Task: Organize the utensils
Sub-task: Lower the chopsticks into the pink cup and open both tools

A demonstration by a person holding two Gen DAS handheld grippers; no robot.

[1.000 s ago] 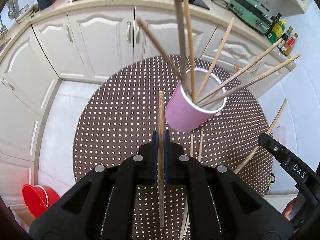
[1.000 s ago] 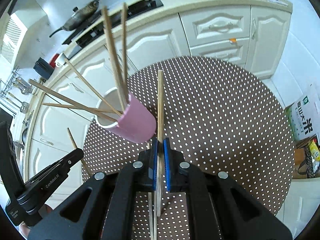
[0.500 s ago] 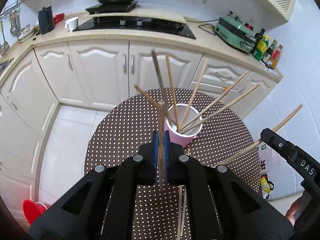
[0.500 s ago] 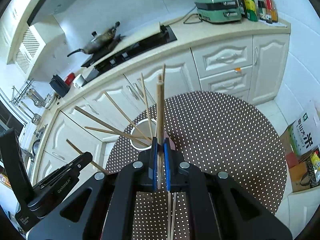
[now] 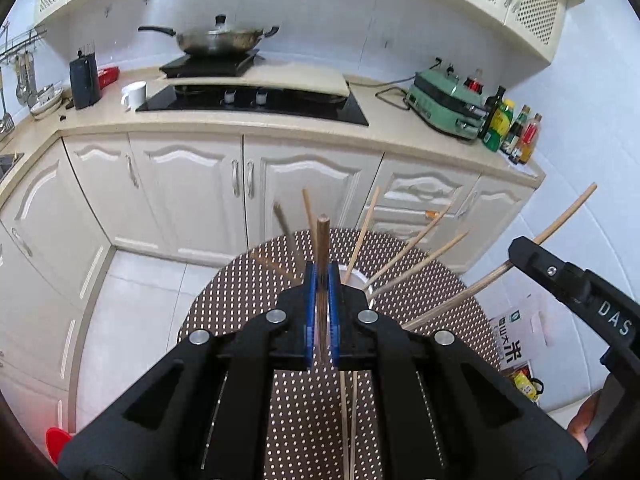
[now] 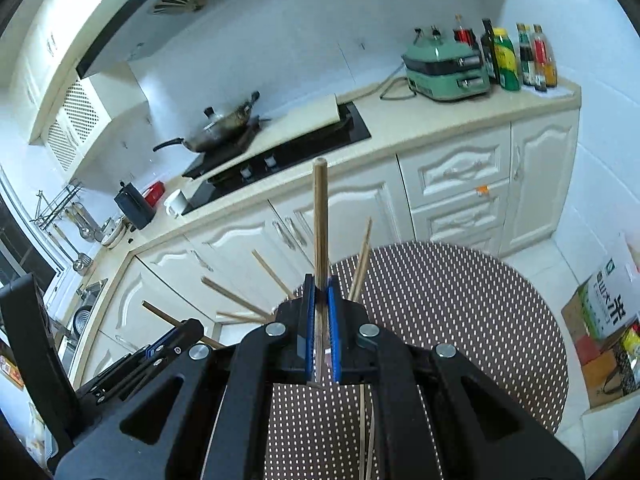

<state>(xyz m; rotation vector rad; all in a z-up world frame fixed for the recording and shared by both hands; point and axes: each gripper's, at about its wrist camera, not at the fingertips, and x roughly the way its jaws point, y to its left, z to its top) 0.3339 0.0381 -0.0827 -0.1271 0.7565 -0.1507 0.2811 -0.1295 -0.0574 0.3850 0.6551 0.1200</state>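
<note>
Above the near part of the round dotted table, your left gripper is clamped on a single wooden chopstick, the blue pads pressed against it from both sides. The stick stands upright between the jaws, its tip rising a little past them and its lower end showing below the pads. Directly beyond the jaws stands the cup, mostly hidden by the gripper, so only a pale sliver of its rim shows just right of the pads. Several chopsticks in the cup fan outward and upward from it, leaning mainly toward the right edge of the table. On the table's near edge, two loose chopsticks lie side by side, running toward you under the gripper body.

Your right gripper is likewise closed on its own chopstick, held upright and reaching well above the jaws. From the left wrist view, the right gripper body appears at the right, off the table's right edge, with its stick angling up and away. From the right wrist view, the left gripper body sits low at the left, beside the table's left edge, and the fanned sticks spread out behind it.

Beyond the table run the white cabinets, and a wok sits on the hob on the counter.
</note>
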